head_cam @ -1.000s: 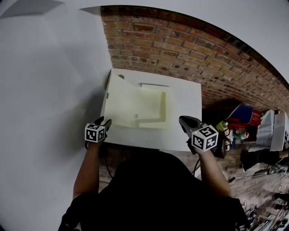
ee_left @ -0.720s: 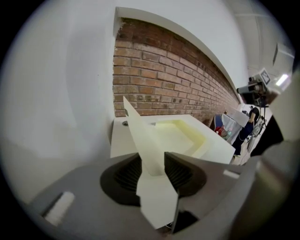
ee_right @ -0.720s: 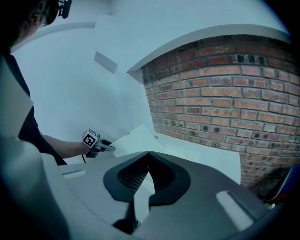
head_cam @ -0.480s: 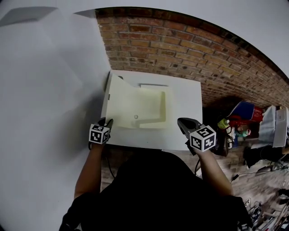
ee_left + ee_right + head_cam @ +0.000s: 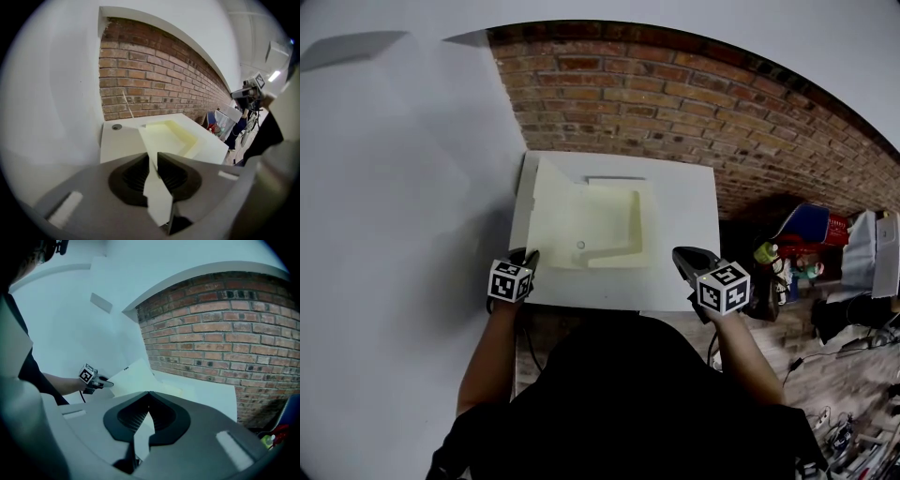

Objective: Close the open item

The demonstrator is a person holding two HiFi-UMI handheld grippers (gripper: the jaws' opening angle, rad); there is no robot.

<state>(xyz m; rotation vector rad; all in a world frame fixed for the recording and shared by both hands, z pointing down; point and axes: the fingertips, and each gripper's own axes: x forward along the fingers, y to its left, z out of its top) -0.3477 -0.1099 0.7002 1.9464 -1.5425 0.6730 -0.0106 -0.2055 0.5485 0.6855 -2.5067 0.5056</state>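
A white box-shaped unit (image 5: 686, 202) stands against the brick wall, with a cream recess (image 5: 614, 220) in its top. Its cream lid (image 5: 551, 211) is open and stands tilted up along the left side. My left gripper (image 5: 528, 256) is at the lid's near corner. In the left gripper view the lid's (image 5: 153, 140) edge runs between the jaws of my left gripper (image 5: 153, 157), which are closing and pinch it. My right gripper (image 5: 682, 255) hovers over the unit's near right edge. Its jaws are shut with nothing in them (image 5: 149, 393).
A white wall (image 5: 394, 234) rises close on the left and a brick wall (image 5: 694, 103) runs behind the unit. On the floor to the right lie a red and blue bag (image 5: 811, 230) and bottles (image 5: 761, 253). A round fitting (image 5: 116, 126) sits on the unit's far left corner.
My left gripper has moved in to the lid's near corner and its jaws have narrowed onto the lid's edge. The right gripper has hardly moved.
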